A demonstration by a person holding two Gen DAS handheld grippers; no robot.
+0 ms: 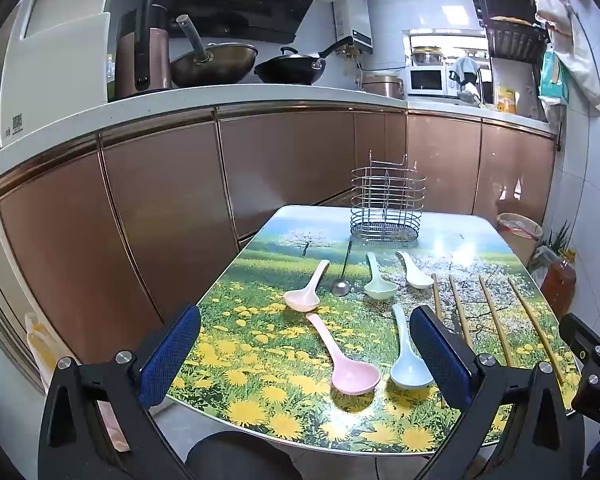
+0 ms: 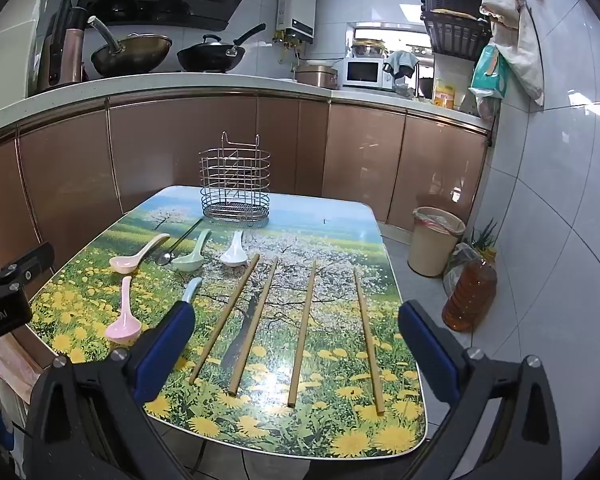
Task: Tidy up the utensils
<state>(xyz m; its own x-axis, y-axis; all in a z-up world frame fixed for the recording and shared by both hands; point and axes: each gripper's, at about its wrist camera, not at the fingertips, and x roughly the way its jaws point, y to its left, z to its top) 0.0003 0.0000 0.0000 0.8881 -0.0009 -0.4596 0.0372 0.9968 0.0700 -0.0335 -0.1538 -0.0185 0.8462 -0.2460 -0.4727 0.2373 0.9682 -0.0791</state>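
A wire utensil basket [image 1: 387, 211] [image 2: 235, 188] stands empty at the far end of the flower-print table [image 1: 260, 360] [image 2: 340, 420]. Several soup spoons lie on the table: two pink [image 1: 346, 364] [image 2: 122, 320], a green one [image 1: 378, 280] [image 2: 190, 254], a white one [image 1: 414, 272] [image 2: 234, 252] and a blue one [image 1: 406, 356]. A thin metal spoon [image 1: 342, 276] lies among them. Several bamboo chopsticks [image 2: 304, 332] [image 1: 494, 320] lie in a row on the right. My left gripper [image 1: 306, 354] hangs open over the near pink and blue spoons. My right gripper [image 2: 296, 352] is open above the chopsticks.
Brown kitchen cabinets [image 1: 160, 220] run behind and left of the table, with woks [image 1: 216, 62] and a microwave [image 2: 364, 74] on the counter. A bin [image 2: 434, 240] and an oil bottle [image 2: 470, 296] stand on the floor right of the table, by a tiled wall.
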